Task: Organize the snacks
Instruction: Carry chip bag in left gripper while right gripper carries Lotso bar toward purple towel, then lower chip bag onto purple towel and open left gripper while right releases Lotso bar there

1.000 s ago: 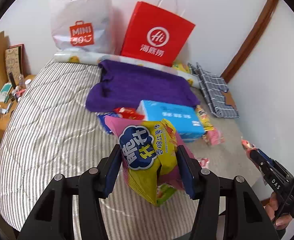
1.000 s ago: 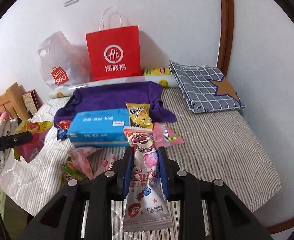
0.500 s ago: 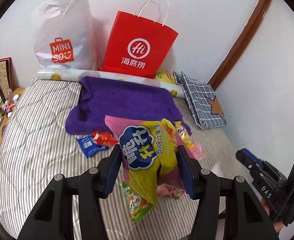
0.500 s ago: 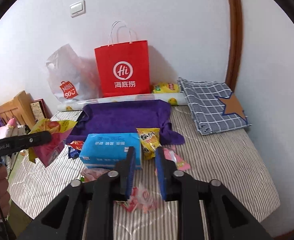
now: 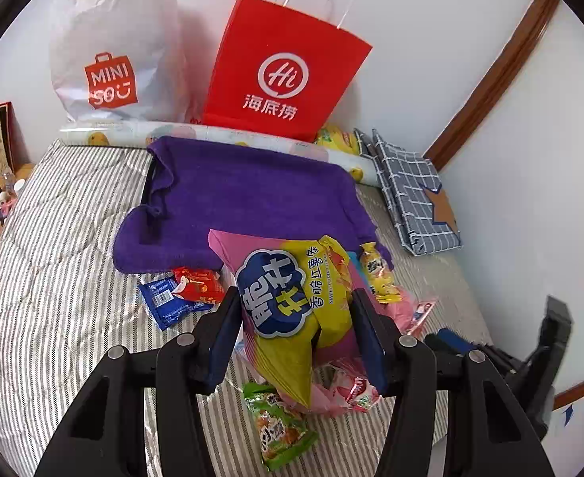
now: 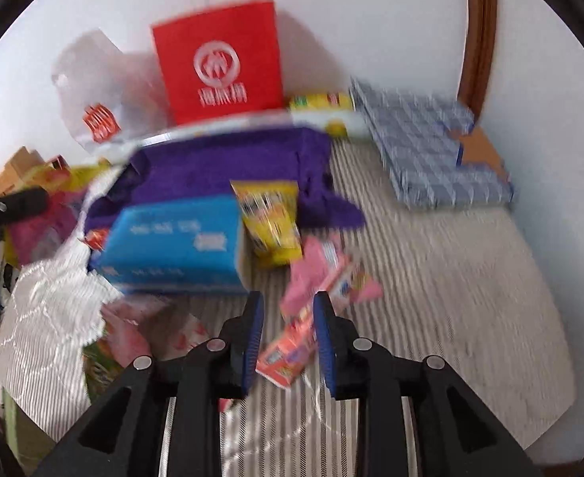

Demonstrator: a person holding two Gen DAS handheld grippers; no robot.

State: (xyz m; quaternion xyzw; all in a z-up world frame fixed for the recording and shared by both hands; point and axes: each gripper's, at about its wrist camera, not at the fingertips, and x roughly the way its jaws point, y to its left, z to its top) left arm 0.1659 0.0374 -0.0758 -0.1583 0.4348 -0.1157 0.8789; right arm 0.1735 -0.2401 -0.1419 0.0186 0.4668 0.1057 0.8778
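Your left gripper [image 5: 296, 330] has its jaws closed across the middle of the pink-and-yellow chip bag [image 5: 292, 298], which hangs above the striped bed [image 5: 53, 278] with its lower corner pointing down toward the loose packets. Your right gripper [image 6: 288, 342] shows its jaws parted by a narrow gap; an orange-and-pink snack packet [image 6: 288, 349] lies in that gap, but the right wrist view is blurred and you cannot tell whether the pads touch it or merely frame it. The remaining snacks are scattered on the bed in front of the purple towel [image 5: 252, 198]: a blue wrapper [image 5: 164, 298] touching a red packet [image 5: 196, 284], a green packet [image 5: 280, 433] below the held bag, a yellow packet [image 6: 270, 222] just beside the blue tissue pack [image 6: 172, 246], and pink packets [image 6: 324, 274] near the right jaws. The red paper bag [image 5: 280, 71] and the white Miniso bag [image 5: 113, 47] stand against the wall behind the towel. Judge the chip bag as light, air-filled and crushable, with slick film; hold it across the body with light pressure, as now, or by a sealed edge. Judge the small packets as thin, limp and slippery; take each across its flat middle or by a crimped end, pressing lightly into the soft bedding.
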